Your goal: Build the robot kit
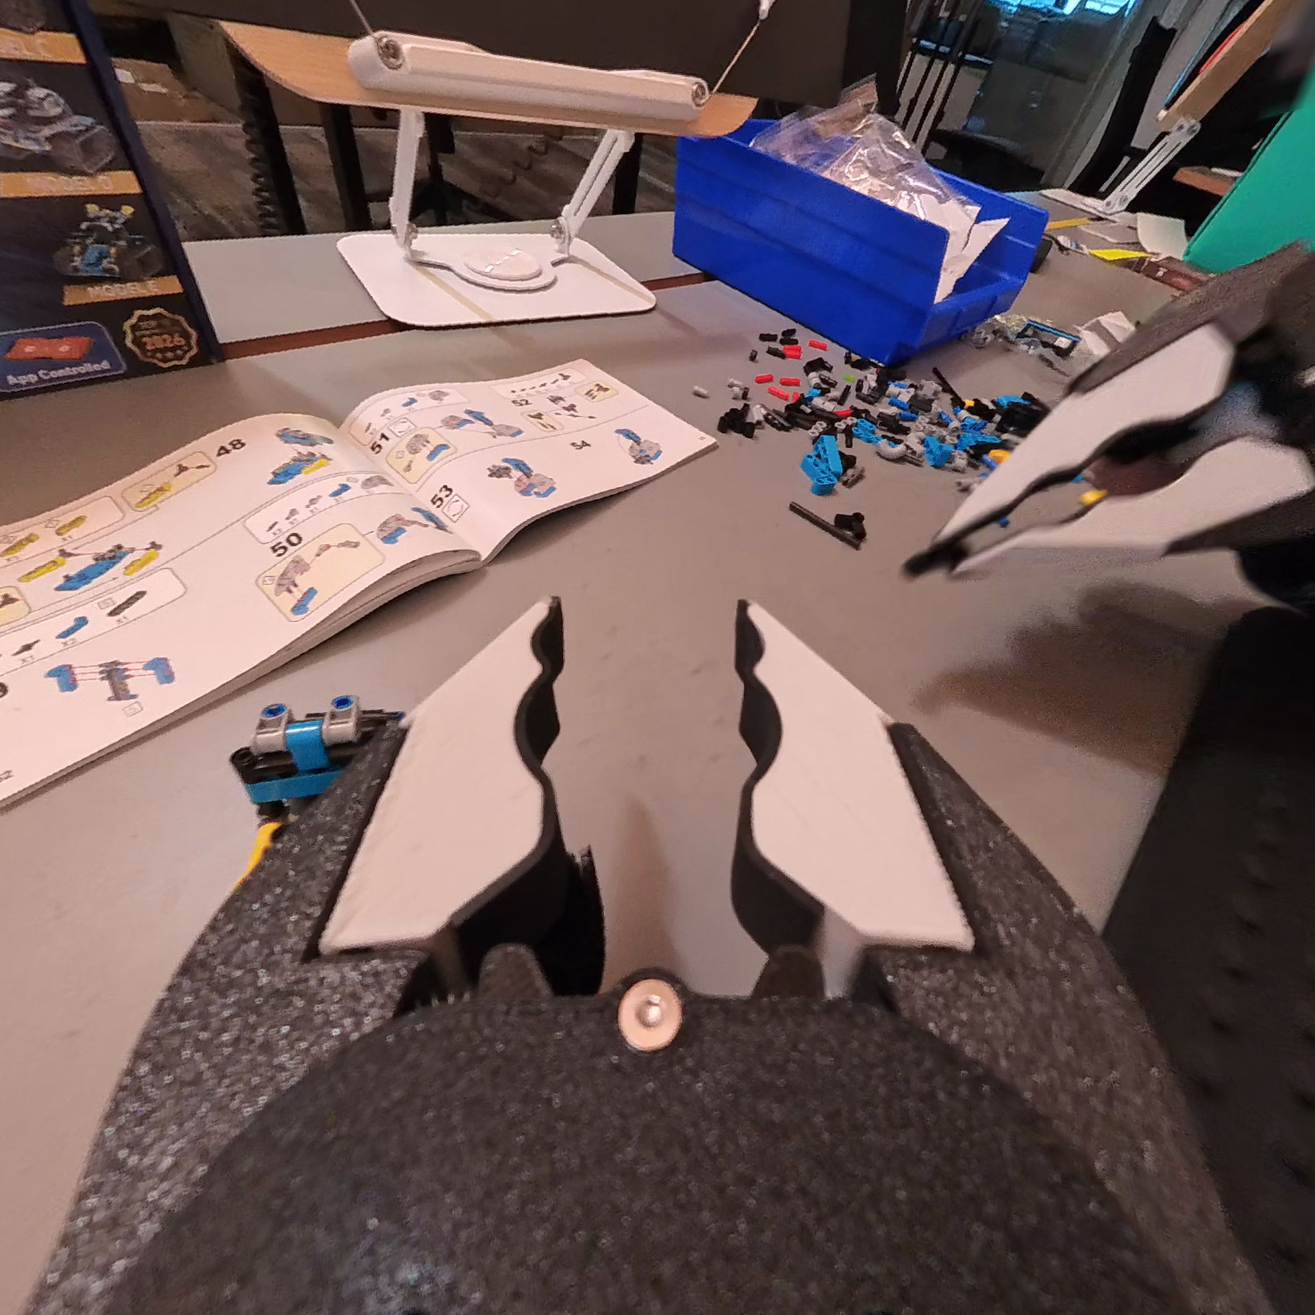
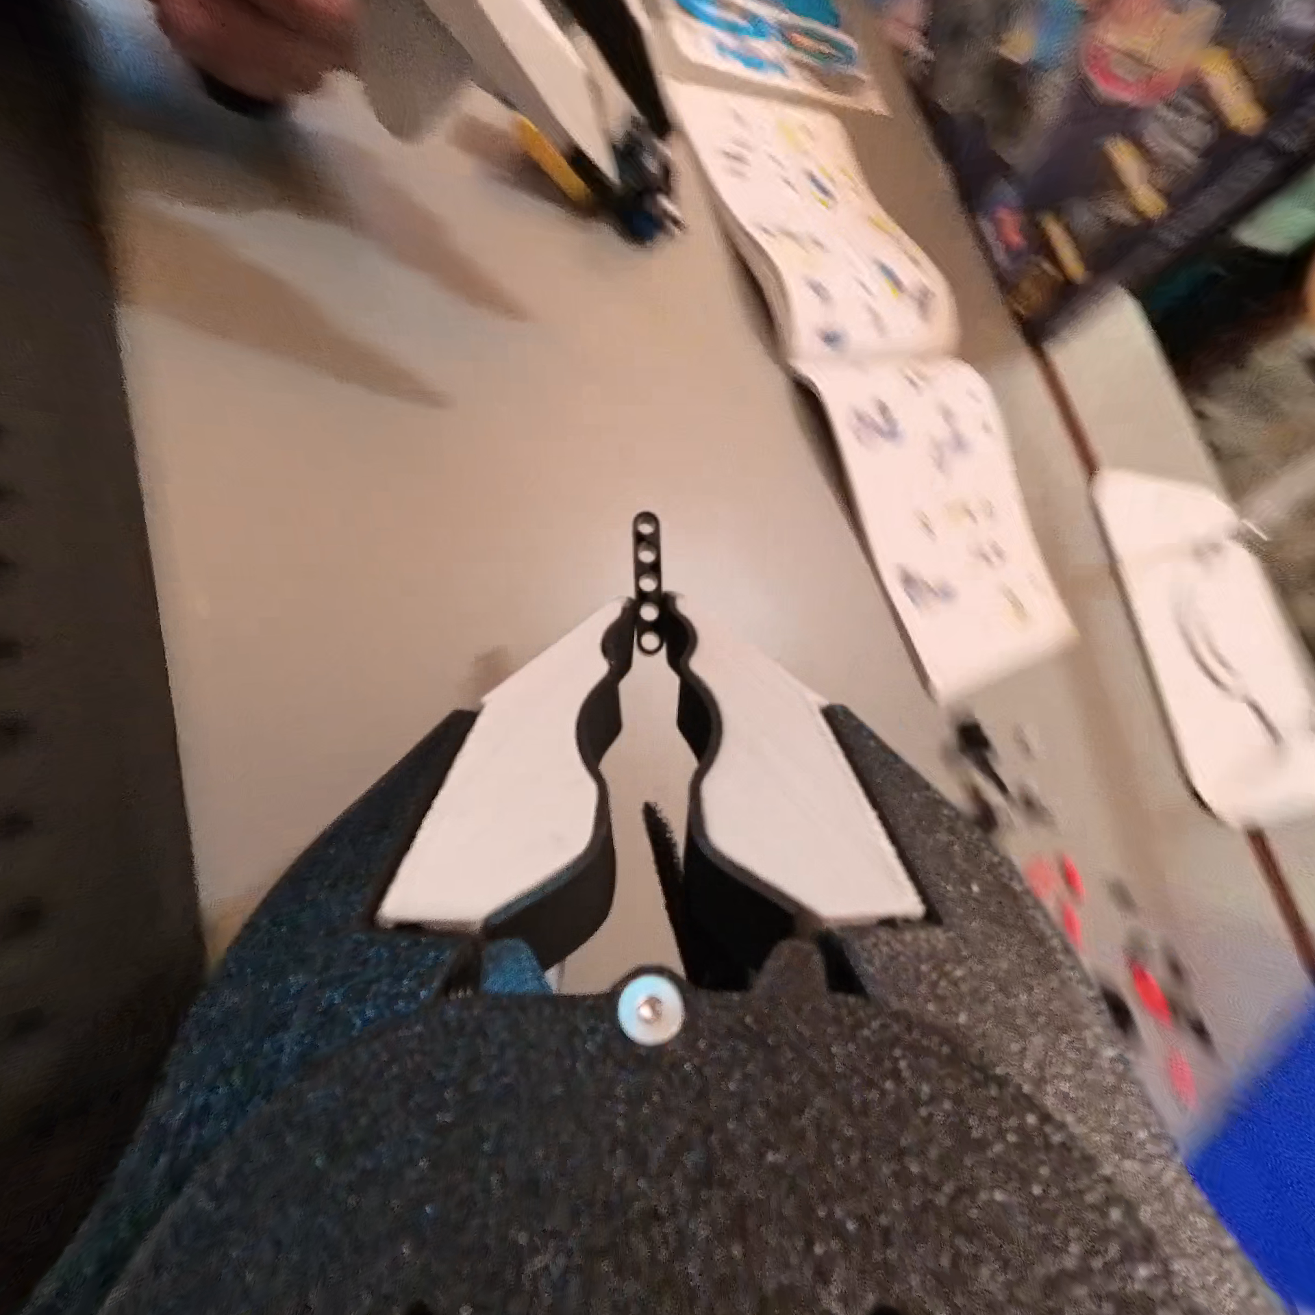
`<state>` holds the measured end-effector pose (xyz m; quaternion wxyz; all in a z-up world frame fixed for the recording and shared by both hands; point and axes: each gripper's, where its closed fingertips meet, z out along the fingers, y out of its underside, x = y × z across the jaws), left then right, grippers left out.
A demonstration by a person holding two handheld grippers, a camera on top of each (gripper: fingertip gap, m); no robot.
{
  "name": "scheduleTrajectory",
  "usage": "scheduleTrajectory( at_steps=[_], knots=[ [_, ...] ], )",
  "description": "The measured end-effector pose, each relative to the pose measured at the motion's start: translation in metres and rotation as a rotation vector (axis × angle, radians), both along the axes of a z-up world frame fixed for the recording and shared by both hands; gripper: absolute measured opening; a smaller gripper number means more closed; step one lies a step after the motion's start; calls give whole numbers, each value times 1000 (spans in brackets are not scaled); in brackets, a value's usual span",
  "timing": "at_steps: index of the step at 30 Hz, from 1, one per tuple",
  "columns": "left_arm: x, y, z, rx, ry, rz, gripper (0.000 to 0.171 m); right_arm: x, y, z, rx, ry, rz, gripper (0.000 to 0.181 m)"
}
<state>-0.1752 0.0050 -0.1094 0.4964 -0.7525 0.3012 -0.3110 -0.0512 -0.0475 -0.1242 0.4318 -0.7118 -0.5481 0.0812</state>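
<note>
A grey surface carries everything here, and places below are given relative to the open instruction booklet lying on it. Behind the booklet's left end stands a dark product box; behind its middle is a white folding stand. A blue plastic bin holding clear bags sits beyond the booklet's right end, with a scatter of small black, blue, grey and red building pieces in front of it. Just in front of the booklet rests a small blue, black and grey assembly, touching the outer side of the left claw, whose jaws are spread wide with nothing between them. To the booklet's right, the right claw is nearly closed, pinching a thin black beam with holes at its tips.
</note>
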Motion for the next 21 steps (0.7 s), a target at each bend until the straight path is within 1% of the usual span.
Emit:
scheduleTrajectory(
  at_steps=[2,3,5,9,12,15,17,18,19,20,21],
  knots=[
    [-6,4,-3,7,27,25,43,-46,6,-27,-110,-21,129,7],
    [-9,6,-6,11,48,40,39,-60,15,-38,-126,-50,149,7],
    [-14,9,-11,19,88,62,25,-82,26,-51,-132,-74,187,7],
    [-15,10,-15,19,114,73,23,-100,39,-58,-147,-79,203,7],
    [-19,13,-21,8,146,96,23,-102,46,-61,-155,-65,198,7],
    [-25,17,-21,6,148,130,23,-100,46,-61,-212,-22,184,7],
    [-36,25,-13,23,123,192,22,-96,48,-59,-204,2,145,11],
    [-45,30,-9,40,113,239,22,-91,53,-56,-203,18,73,14],
    [-58,37,-5,61,111,302,22,-84,61,-52,-208,53,-36,18],
    [-72,44,-2,80,113,371,22,-79,65,-46,-222,119,-129,25],
    [-84,50,0,88,108,426,22,-76,64,-38,-238,212,-189,32]
  ],
)
